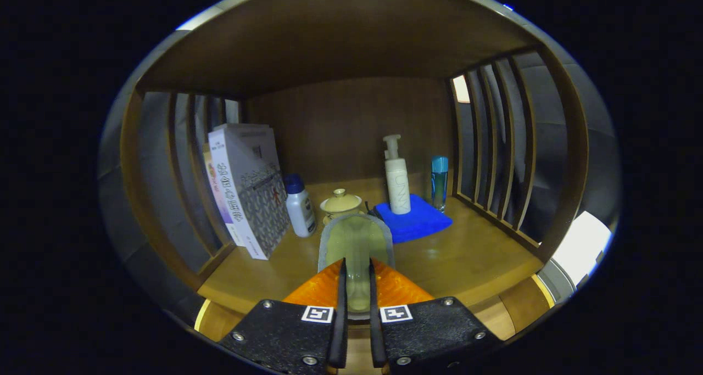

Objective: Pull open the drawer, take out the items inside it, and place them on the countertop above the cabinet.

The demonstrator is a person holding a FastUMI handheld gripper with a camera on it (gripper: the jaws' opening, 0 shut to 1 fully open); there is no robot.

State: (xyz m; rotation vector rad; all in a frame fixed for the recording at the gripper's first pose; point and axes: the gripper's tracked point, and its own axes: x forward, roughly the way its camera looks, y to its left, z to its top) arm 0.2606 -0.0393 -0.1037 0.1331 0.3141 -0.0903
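Hand-held gripper nearly closed, both fingers pressing a pale translucent item held between them, raised just over the wooden counter; just beyond: lidded cup, small white bottle beside leaning books; pump bottle upright on blue cloth; blue bottle alongside.
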